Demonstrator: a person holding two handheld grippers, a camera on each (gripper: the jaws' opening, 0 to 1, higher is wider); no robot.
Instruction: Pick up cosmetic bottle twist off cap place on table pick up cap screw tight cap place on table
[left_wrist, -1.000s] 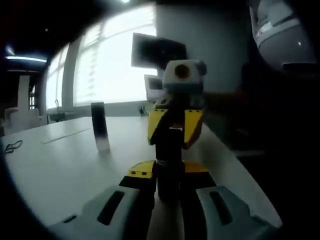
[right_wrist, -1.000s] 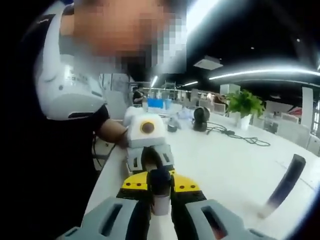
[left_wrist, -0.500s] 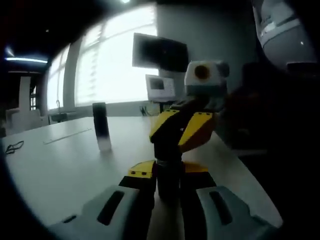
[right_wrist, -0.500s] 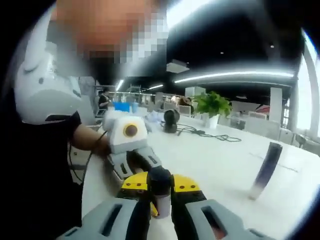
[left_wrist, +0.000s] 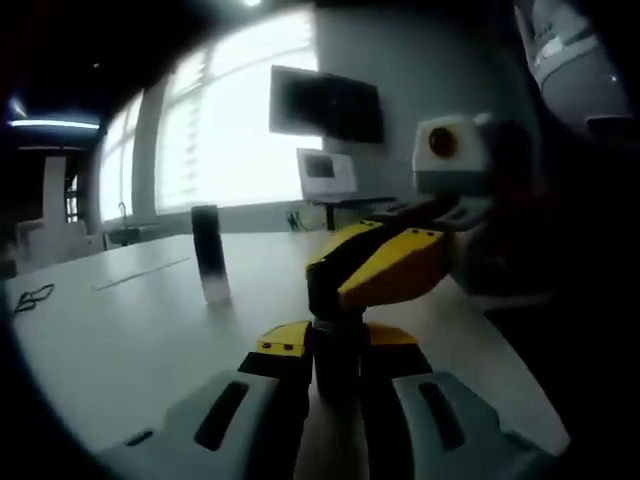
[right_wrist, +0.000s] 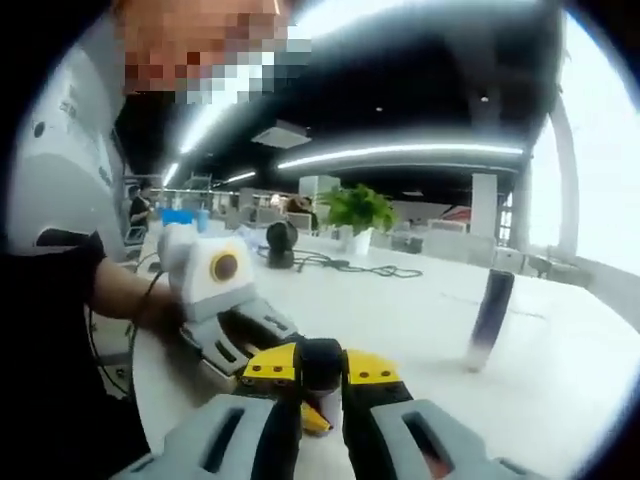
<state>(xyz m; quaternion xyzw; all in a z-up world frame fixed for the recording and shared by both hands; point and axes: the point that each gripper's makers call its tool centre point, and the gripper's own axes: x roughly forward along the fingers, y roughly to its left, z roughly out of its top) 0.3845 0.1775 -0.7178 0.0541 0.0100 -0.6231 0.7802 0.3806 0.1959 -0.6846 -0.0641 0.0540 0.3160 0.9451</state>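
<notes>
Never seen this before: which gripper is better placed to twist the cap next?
Probably the right. The right gripper is shut on the cap, while the left gripper clamps the cosmetic bottle below it, steadying it.

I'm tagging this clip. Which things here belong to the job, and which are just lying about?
Job:
bottle, held by left gripper
cap, gripped by right gripper

Lying about:
tall dark bottle
plant
cable
monitor
table

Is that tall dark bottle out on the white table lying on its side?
No. In the left gripper view the tall dark bottle stands upright on the white table, apart from both grippers.
</notes>
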